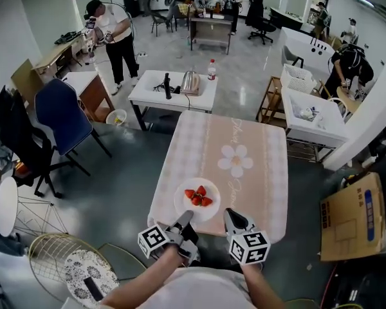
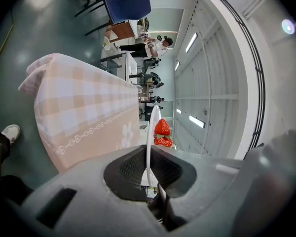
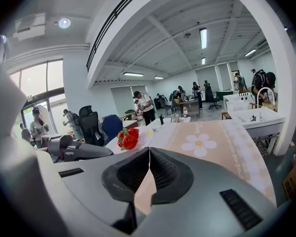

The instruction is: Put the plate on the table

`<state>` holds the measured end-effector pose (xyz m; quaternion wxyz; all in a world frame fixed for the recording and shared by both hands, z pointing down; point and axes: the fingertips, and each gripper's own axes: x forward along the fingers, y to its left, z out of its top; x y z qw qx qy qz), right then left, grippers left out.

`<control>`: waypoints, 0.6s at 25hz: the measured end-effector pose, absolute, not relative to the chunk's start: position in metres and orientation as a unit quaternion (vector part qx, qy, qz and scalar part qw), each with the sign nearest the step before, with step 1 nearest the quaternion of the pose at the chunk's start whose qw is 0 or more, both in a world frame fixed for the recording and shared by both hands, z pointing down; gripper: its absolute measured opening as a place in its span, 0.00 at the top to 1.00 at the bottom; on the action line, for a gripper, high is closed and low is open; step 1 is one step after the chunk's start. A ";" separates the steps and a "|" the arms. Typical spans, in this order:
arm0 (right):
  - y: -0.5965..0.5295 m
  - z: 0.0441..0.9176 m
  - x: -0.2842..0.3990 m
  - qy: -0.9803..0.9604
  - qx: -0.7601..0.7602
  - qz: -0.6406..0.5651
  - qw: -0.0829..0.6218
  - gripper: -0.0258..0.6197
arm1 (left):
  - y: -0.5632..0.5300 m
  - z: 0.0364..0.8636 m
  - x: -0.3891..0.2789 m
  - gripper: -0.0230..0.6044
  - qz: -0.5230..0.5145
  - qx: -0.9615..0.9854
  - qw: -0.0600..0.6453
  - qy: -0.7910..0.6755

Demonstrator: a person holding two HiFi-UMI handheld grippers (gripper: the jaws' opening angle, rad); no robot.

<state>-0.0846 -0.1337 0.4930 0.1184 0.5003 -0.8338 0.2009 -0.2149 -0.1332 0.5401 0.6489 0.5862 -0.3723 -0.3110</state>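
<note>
White and round, the plate carries a few strawberries and sits over the near end of the table, which is covered in a pink checked cloth with a flower print. The left gripper has it by the near-left rim. In the left gripper view the plate runs edge-on straight between the jaws, which are clamped on its thin rim, and the strawberries sit on it just beyond. That camera is rolled on its side, so the cloth-covered table fills the left of that view.

The right gripper is just beside the plate's near-right rim. In its own view the jaws of the right gripper meet tip to tip with nothing between them. The plate and its strawberries lie ahead and to the left of them, with the table stretching away on the right.

The coming move turns on plate against cloth. The plate's flat face looks level and the table lies directly under it, so only a short straight drop, or none, seems left. From the steep head view I cannot tell whether the base already rests on the cloth or hangs just above it. The left gripper alone bears the plate, so the release is its job.
</note>
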 end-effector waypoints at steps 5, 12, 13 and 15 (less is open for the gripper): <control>-0.144 0.499 -0.068 -0.819 0.522 0.207 0.119 0.96 | -0.149 0.551 -0.202 0.93 -0.292 0.589 0.660 -0.362; -0.167 0.512 -0.045 -0.812 0.528 0.218 0.117 0.96 | -0.175 0.559 -0.172 0.93 -0.272 0.595 0.667 -0.357; -0.172 0.513 -0.040 -0.813 0.528 0.218 0.116 0.96 | -0.180 0.560 -0.168 0.93 -0.272 0.596 0.666 -0.357; -0.181 0.516 -0.029 -0.814 0.526 0.217 0.118 0.96 | -0.190 0.563 -0.158 0.93 -0.277 0.595 0.665 -0.356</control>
